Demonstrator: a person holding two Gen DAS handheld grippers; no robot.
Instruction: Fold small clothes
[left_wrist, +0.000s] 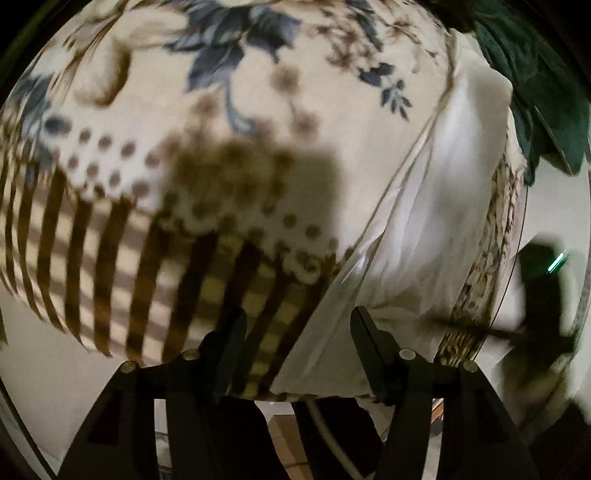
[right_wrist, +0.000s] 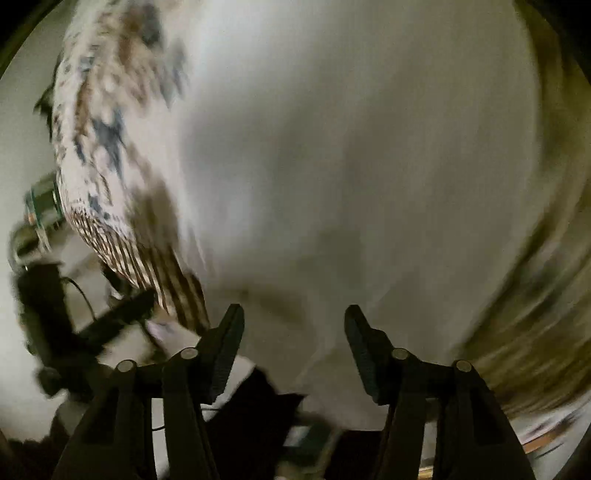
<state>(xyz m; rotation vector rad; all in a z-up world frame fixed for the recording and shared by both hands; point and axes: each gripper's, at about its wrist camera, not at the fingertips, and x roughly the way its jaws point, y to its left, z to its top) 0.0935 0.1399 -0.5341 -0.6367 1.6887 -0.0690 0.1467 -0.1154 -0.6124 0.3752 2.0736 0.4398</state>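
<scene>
A white garment lies spread on a floral blanket with brown stripes along its edge. In the left wrist view it runs down the right side to the front edge. My left gripper is open above the garment's lower left edge, holding nothing. In the right wrist view the garment fills most of the blurred frame. My right gripper is open just over it and holds nothing. The left gripper's dark body shows at the lower left of that view.
A dark green cloth lies at the far right corner of the blanket. The blanket's front edge drops off to a pale floor. A dark shape with a green light stands at the right. The floral blanket shows left.
</scene>
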